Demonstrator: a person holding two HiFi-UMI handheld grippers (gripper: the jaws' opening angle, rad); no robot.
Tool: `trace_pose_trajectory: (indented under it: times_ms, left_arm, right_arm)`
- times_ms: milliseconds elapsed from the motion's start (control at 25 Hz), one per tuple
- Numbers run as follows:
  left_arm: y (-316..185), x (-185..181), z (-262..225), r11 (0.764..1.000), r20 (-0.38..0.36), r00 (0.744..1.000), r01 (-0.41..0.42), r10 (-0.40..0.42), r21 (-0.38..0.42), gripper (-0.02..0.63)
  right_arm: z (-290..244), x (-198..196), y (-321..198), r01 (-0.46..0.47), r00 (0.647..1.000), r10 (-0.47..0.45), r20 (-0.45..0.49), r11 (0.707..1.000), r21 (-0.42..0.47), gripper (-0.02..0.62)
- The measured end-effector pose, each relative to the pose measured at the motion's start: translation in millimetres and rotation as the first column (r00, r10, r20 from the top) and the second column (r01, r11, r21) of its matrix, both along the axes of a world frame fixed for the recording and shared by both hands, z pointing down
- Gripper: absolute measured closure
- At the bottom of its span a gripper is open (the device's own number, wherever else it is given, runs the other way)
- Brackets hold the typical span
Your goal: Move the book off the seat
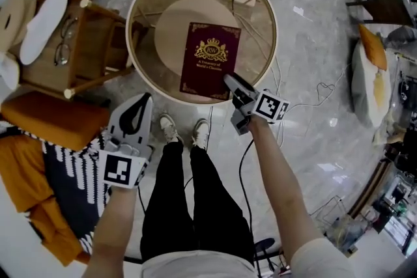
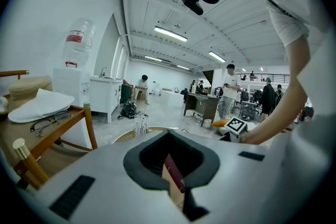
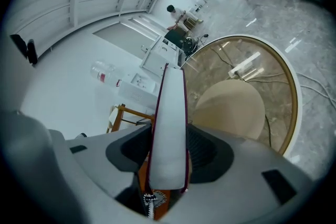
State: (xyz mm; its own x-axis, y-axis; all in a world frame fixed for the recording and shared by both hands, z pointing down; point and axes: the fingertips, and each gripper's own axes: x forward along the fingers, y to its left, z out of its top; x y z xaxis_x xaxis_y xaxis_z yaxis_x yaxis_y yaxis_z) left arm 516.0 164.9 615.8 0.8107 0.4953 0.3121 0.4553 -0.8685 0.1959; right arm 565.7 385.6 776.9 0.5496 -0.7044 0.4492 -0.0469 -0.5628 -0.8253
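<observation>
Maroon hardback book at round beige seat: probably stiff, weighty; right hand-held gripper clamps its near corner, left hand-held gripper closed, empty.

**Lighting and picture quality: bright, even light; heavy lens distortion**

Head view: illumination is overhead, diffuse and bright. Shadows are faint and soft. The marble floor carries pale patches of glare, and the rim of the round glass table catches a thin highlight. Straight lines bow toward the frame edges. Focus is acceptable throughout.

Left gripper view: ceiling strip lights are the source and are slightly blown out. A dark circular vignette cuts off all four corners. The near foreground is soft, and the distance is sharper.

Right gripper view: same vignette, with pronounced fisheye curvature. The book, close to the lens, is pale and blurred. Streaks of glare cross the floor at upper right.
</observation>
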Motion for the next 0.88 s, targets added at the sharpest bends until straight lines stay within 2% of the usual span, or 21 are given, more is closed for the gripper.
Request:
trace_pose_trajectory:
  times_ms: [360,600,880]
  left_arm:
    - [-8,3,2,1.0,0.022,1.0,0.022,-0.022,0.017,0.59]
    - [-2,3,7,1.0,0.036,0.999,0.024,-0.025,0.017,0.59]
    - [2,1,11,1.0,0.049,0.998,0.026,-0.027,0.017,0.59]
  right_arm:
    - [39,8,-1,-0.004,0.998,0.006,0.055,0.999,-0.037,0.371]
    - [60,4,-3,0.054,0.995,-0.048,0.092,0.996,-0.065,0.373]
    - [71,4,5,0.062,0.993,-0.05,0.111,0.992,-0.111,0.37]
